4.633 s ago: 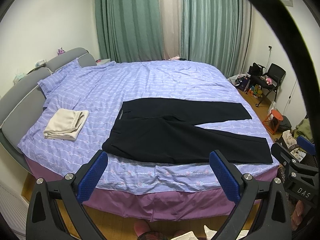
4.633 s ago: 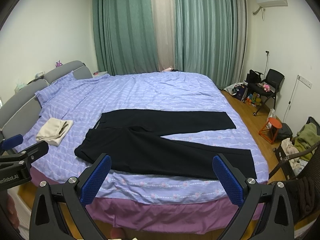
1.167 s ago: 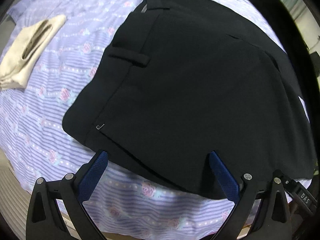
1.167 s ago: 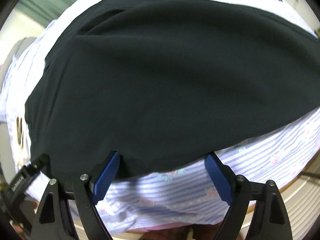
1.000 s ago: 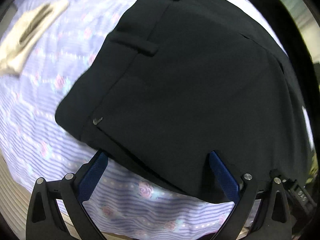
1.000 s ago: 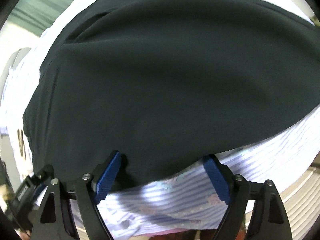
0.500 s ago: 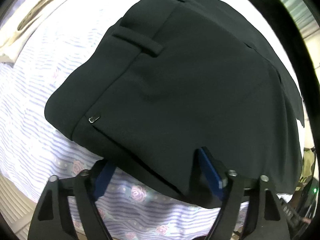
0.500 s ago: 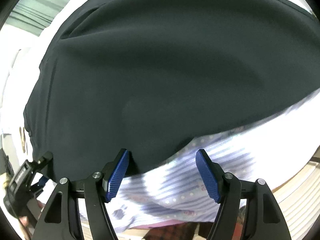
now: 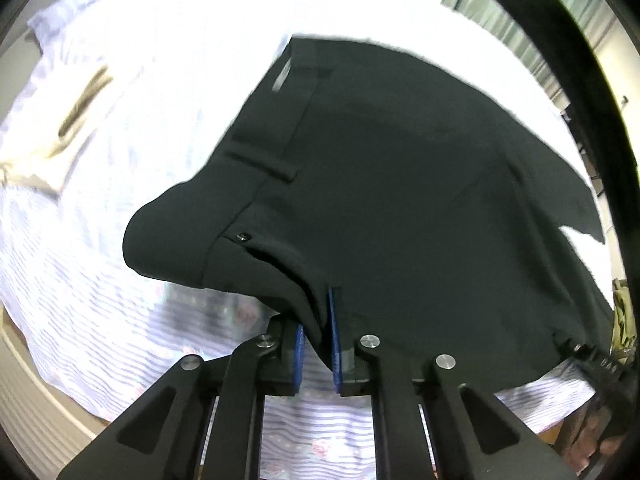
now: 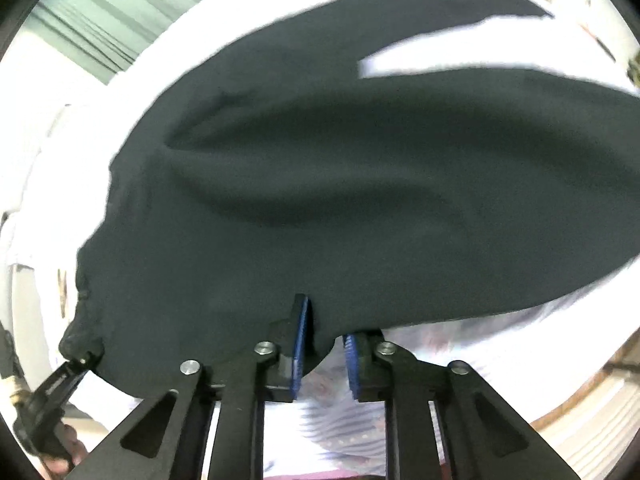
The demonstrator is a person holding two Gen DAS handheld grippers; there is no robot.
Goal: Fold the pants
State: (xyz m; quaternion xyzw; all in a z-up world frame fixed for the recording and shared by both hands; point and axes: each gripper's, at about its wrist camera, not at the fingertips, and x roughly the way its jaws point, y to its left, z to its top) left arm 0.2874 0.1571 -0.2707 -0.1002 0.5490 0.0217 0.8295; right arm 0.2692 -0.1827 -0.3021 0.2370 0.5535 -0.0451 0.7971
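The black pants (image 9: 400, 200) lie across the purple-striped bed (image 9: 100, 280), waistband to the left. In the left wrist view my left gripper (image 9: 316, 344) is shut on the near edge just below the waistband and holds that fabric up off the sheet. In the right wrist view my right gripper (image 10: 324, 348) has a fold of the near pant leg (image 10: 360, 200) between its blue pads (image 10: 298, 340). Its jaws are closing and the cloth hangs raised from them. The left gripper (image 10: 76, 356) shows at the lower left, clamped on the hem.
A folded beige garment (image 9: 60, 136) lies on the bed to the left of the pants. Green curtains (image 10: 88, 28) hang beyond the bed. The bed's near edge and wooden floor (image 10: 592, 396) are below the grippers.
Both grippers went from wide open around the near edge of the pants to closed on it. Both have risen, lifting that edge off the sheet.
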